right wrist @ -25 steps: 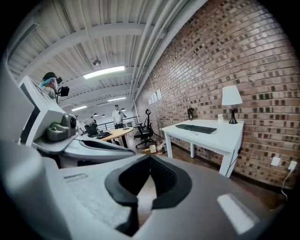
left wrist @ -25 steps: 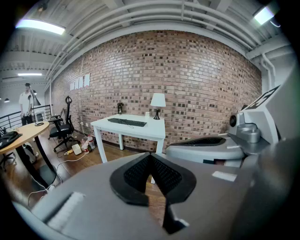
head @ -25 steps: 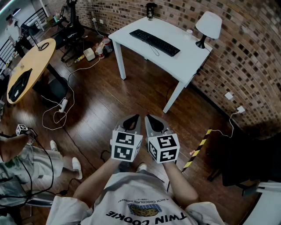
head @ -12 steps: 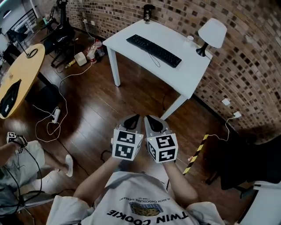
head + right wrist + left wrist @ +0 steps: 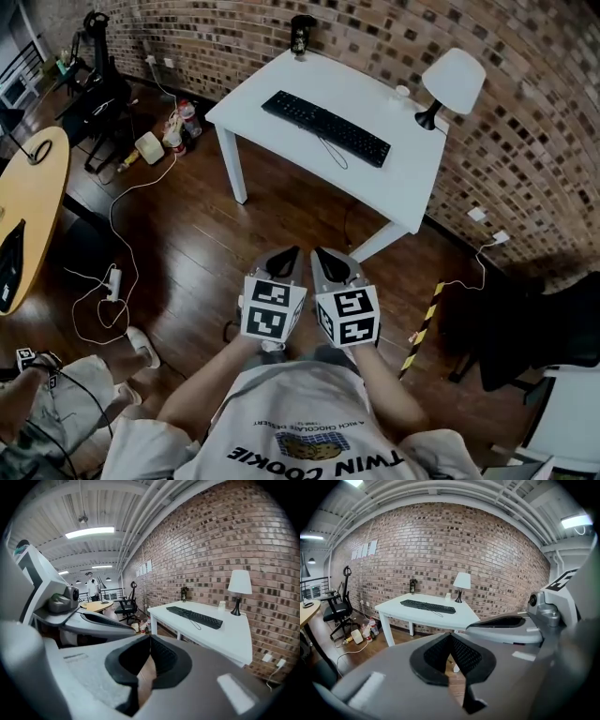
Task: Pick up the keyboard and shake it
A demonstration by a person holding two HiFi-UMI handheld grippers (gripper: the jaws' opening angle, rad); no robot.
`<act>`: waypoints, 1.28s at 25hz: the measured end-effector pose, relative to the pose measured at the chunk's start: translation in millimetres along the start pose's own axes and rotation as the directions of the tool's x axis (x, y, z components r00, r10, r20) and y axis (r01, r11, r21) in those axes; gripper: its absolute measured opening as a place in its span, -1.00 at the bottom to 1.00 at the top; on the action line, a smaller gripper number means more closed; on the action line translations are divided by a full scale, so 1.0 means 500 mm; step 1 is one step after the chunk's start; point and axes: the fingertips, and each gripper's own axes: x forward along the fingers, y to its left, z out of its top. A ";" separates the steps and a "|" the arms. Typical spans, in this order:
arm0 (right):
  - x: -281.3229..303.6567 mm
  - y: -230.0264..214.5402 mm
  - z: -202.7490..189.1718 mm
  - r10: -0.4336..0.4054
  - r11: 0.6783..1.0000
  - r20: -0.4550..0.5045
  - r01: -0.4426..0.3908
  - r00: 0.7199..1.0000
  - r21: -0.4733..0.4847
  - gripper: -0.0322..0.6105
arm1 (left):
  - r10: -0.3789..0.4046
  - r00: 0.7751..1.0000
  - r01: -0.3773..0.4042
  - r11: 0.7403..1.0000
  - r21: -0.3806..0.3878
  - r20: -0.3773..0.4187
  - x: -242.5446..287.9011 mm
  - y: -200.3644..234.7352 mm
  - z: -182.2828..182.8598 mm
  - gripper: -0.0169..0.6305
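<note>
A black keyboard (image 5: 326,127) with a thin cable lies on the white table (image 5: 281,86) by the brick wall, far ahead of me; it also shows in the left gripper view as the keyboard (image 5: 427,606) and in the right gripper view as the keyboard (image 5: 194,617). My left gripper (image 5: 285,258) and right gripper (image 5: 326,260) are held side by side in front of my chest, over the wooden floor, well short of the table. Both are shut with nothing between their jaws.
A white lamp (image 5: 449,77) and a small white cup (image 5: 402,92) stand at the table's right end, a dark object (image 5: 302,32) at its far corner. Cables and a power strip (image 5: 112,281) lie on the floor at left. A round wooden table (image 5: 28,202), an office chair (image 5: 94,80) and a striped bar (image 5: 424,323) surround the floor.
The white table with the keyboard has come closer and shifted toward the middle of the head view. Both grippers stay shut together in front of me.
</note>
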 end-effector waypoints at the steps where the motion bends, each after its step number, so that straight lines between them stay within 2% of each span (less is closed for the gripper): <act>1: 0.011 -0.003 0.005 -0.011 1.000 -0.003 0.011 1.000 0.000 -0.89 | -0.011 1.000 0.011 1.000 0.002 -0.003 0.008 0.010 0.005 -0.94; 6: 0.057 -0.032 0.018 -0.053 0.999 -0.014 0.053 0.999 -0.001 -0.89 | -0.049 0.999 0.049 0.999 0.010 -0.015 0.050 0.044 0.018 -0.94; 15: 0.180 -0.126 0.046 -0.076 0.997 -0.020 0.076 0.997 0.013 -0.89 | -0.062 0.997 0.064 0.997 0.044 -0.037 0.179 0.116 0.064 -0.94; 19: 0.243 -0.190 0.068 -0.104 0.994 -0.020 0.103 0.994 -0.037 -0.89 | -0.059 0.998 0.061 0.997 0.051 -0.036 0.251 0.153 0.099 -0.94; 25: 0.337 -0.284 0.103 -0.101 0.987 -0.071 0.091 0.992 -0.130 -0.89 | -0.028 0.998 0.033 0.995 0.090 -0.049 0.370 0.207 0.164 -0.94; 32: 0.411 -0.398 0.112 -0.166 0.935 -0.114 0.120 0.980 -0.332 -0.87 | -0.002 0.996 0.020 0.976 0.217 -0.084 0.480 0.261 0.187 -0.94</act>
